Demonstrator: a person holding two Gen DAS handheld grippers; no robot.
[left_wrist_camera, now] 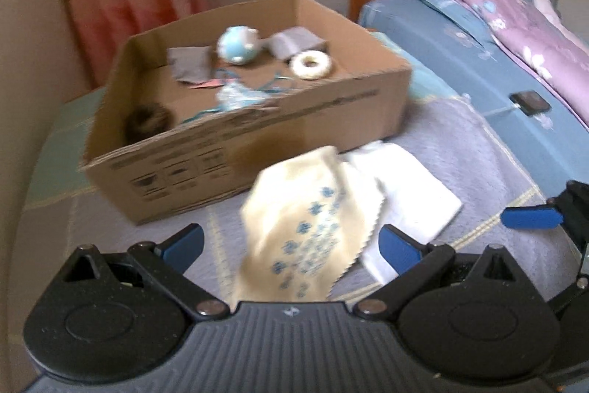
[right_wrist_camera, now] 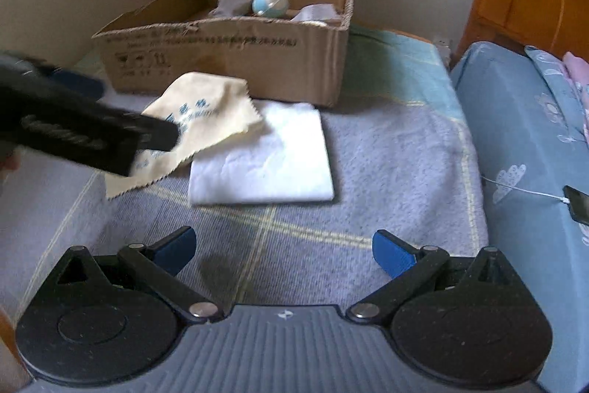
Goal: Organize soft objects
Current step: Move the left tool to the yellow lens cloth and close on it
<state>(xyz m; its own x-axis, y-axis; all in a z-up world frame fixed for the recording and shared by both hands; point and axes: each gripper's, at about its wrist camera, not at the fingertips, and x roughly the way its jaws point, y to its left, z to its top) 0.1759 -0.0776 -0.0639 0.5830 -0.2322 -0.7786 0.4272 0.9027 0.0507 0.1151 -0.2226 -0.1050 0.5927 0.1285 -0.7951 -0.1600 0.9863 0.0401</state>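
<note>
- The left claw (left_wrist_camera: 291, 242) stands wide open, its two blue-padded fingers (left_wrist_camera: 186, 240) spread apart; the cream cloth (left_wrist_camera: 305, 223) with blue print lies between them, running back to the claw's body, with no pad pressing on it.
- From the right wrist view, the left claw (right_wrist_camera: 110, 131) reaches over that cream cloth (right_wrist_camera: 206, 113); whether it touches the fabric cannot be told through the blur.
- The right claw (right_wrist_camera: 283, 253) is also wide open and holds nothing; only the grey-blue blanket (right_wrist_camera: 386, 172) lies between its fingers.
- One white folded cloth (right_wrist_camera: 272, 164) lies ahead of the right claw, partly under the cream cloth's edge.
- One cardboard box (left_wrist_camera: 331, 120) sits beyond both cloths, ahead of both claws.
- Inside the box: one blue-and-white ball (left_wrist_camera: 237, 45), one white ring (left_wrist_camera: 311, 65), two grey cloths (left_wrist_camera: 189, 63), one dark fuzzy item (left_wrist_camera: 147, 122) and a tangle of blue ribbon (left_wrist_camera: 239, 94).
- One blue pillow (right_wrist_camera: 533, 142) lies to the right of the right claw.
</note>
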